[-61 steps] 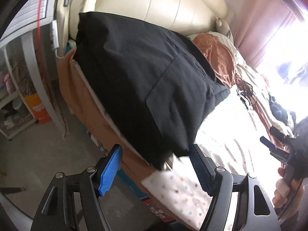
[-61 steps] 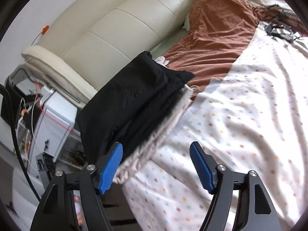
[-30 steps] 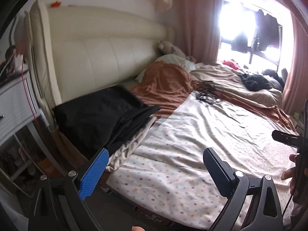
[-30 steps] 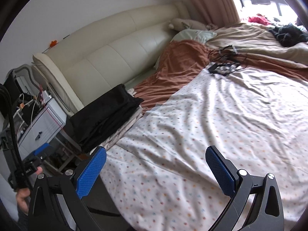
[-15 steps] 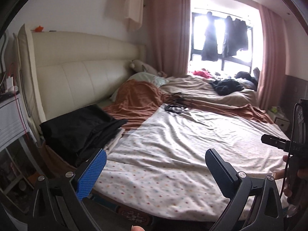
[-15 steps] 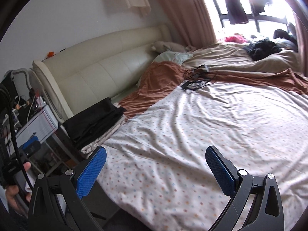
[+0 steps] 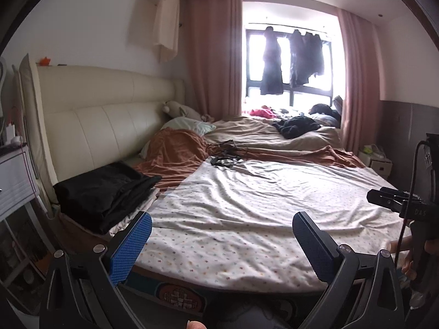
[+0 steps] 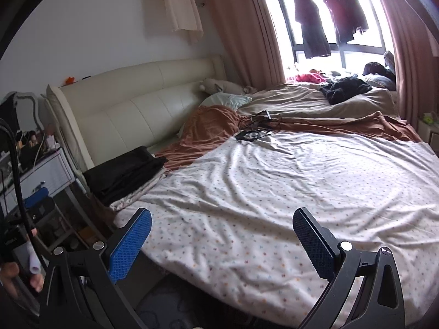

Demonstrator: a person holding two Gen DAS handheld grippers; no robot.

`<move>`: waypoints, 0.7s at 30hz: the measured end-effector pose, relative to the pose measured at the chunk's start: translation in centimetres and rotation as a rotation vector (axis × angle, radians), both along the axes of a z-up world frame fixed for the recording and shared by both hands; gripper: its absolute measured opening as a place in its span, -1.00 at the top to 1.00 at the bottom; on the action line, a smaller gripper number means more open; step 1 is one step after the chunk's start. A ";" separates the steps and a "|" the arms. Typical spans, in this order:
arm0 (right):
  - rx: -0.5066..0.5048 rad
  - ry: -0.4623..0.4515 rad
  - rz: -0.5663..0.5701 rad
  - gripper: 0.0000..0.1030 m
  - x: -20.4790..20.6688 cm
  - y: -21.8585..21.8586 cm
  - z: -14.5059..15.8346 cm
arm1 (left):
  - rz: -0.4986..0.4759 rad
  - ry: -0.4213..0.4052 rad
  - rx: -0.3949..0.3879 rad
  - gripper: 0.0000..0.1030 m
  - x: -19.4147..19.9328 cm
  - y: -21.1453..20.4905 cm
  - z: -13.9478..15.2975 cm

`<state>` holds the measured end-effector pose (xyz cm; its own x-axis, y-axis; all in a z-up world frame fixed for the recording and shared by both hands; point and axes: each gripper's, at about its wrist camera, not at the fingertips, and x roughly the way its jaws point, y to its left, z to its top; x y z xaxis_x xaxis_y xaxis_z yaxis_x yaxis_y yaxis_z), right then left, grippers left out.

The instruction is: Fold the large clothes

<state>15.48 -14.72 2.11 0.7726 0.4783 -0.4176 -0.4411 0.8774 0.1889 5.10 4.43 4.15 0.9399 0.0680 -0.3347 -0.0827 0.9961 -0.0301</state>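
Observation:
A folded black garment (image 7: pixel 104 192) lies at the near left corner of the bed, by the cream headboard (image 7: pixel 104 118); it also shows in the right wrist view (image 8: pixel 126 172). My left gripper (image 7: pixel 219 244) is open and empty, held back from the foot of the bed. My right gripper (image 8: pixel 219 244) is open and empty, also off the bed. The right gripper shows at the right edge of the left wrist view (image 7: pixel 395 203). A loose black garment (image 7: pixel 296 126) lies far back on the bed near the window.
The dotted white sheet (image 7: pixel 260 205) covers the near bed. A rust blanket (image 7: pixel 175 153) and cables (image 7: pixel 225 159) lie beyond it. A white bedside cabinet (image 7: pixel 13 181) stands at left. Dark clothes (image 7: pixel 290 63) hang at the window. A small nightstand (image 7: pixel 376 161) stands at right.
Both grippers have pulled back and up from the folded black garment. The views went from close on the garment to the whole bed and window. Both jaws have stayed open and widened.

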 end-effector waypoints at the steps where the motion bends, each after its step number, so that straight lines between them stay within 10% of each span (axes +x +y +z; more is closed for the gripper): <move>1: 0.001 -0.004 -0.003 -1.00 -0.7 -0.2 -0.1 | -0.010 -0.003 0.007 -0.99 -0.6 -0.3 -0.1; 21: -0.002 -0.063 -0.038 -1.00 -8.8 -1.6 -1.5 | -0.041 -0.058 0.047 -0.99 -6.2 -2.5 -1.3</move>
